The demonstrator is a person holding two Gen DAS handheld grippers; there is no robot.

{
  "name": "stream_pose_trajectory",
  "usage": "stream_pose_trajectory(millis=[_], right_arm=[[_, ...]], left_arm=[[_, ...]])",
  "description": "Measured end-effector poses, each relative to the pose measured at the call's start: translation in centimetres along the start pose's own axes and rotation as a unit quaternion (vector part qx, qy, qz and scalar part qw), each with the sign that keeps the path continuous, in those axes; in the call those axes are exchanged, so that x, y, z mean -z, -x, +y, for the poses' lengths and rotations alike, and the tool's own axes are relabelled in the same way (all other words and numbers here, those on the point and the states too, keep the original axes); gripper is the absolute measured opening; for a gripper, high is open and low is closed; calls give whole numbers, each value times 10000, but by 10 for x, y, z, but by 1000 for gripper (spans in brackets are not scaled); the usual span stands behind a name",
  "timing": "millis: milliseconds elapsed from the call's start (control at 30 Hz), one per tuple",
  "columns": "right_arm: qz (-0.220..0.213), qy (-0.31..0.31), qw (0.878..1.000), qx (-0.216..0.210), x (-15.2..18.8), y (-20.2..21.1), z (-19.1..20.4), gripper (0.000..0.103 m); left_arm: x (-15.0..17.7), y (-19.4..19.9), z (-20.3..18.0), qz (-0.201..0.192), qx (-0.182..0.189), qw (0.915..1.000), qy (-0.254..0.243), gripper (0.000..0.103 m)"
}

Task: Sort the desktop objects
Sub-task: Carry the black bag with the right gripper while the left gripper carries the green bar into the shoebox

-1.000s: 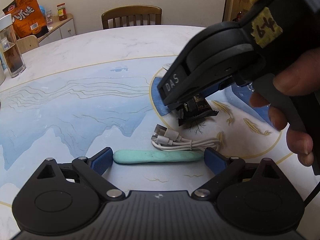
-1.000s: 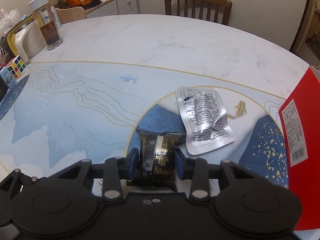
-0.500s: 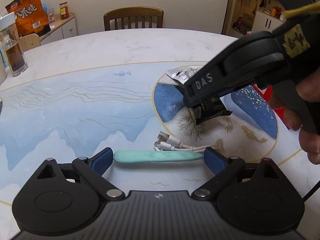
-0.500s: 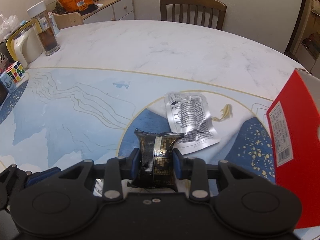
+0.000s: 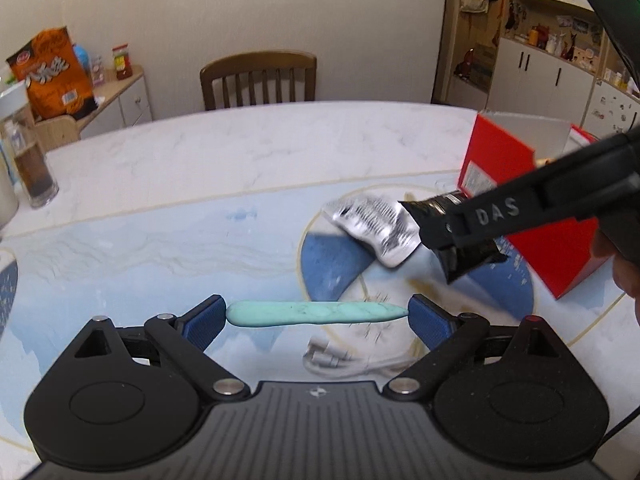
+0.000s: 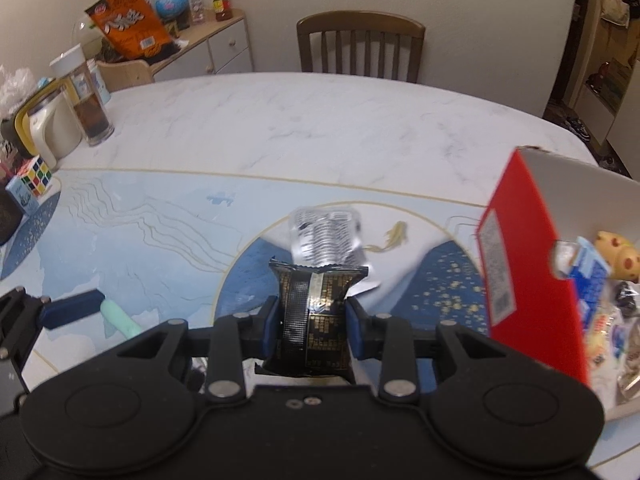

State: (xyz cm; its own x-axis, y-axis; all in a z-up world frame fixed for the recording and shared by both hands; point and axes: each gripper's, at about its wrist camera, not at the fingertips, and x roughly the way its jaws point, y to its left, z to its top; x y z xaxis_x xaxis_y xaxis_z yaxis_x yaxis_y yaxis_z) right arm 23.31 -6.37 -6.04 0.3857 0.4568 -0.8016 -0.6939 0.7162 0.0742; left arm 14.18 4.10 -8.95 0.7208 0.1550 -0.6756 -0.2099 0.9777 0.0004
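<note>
Since a second ago both grippers have risen and swung right: the open red cardboard box (image 6: 520,264) now fills the right gripper's view, snacks showing inside. The right gripper (image 6: 312,322) is clamped on the black foil snack packet with gold print (image 6: 312,312), carried in the air above the blue-and-white patterned table mat (image 6: 140,240), just left of the box. The left gripper (image 5: 318,314) pinches the long mint-green soft stick (image 5: 316,313) end to end between its blue pads (image 5: 204,320), lifted over the coiled white USB cable (image 5: 344,364). A silver printed sachet (image 5: 374,228) lies flat on the mat.
</note>
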Motion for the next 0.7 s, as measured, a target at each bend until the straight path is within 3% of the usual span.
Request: stream_pose_trajectory(millis=[333,700], right_arm=[[-289,-251,9993,16,0,45,-36,33],[-578,-473,9970,183,7,93,-91,33]], left_arm=[[-38,18,-32,-299,106,9992,-259,98],[-79,30,-92,-573,446,9958,-558,98]])
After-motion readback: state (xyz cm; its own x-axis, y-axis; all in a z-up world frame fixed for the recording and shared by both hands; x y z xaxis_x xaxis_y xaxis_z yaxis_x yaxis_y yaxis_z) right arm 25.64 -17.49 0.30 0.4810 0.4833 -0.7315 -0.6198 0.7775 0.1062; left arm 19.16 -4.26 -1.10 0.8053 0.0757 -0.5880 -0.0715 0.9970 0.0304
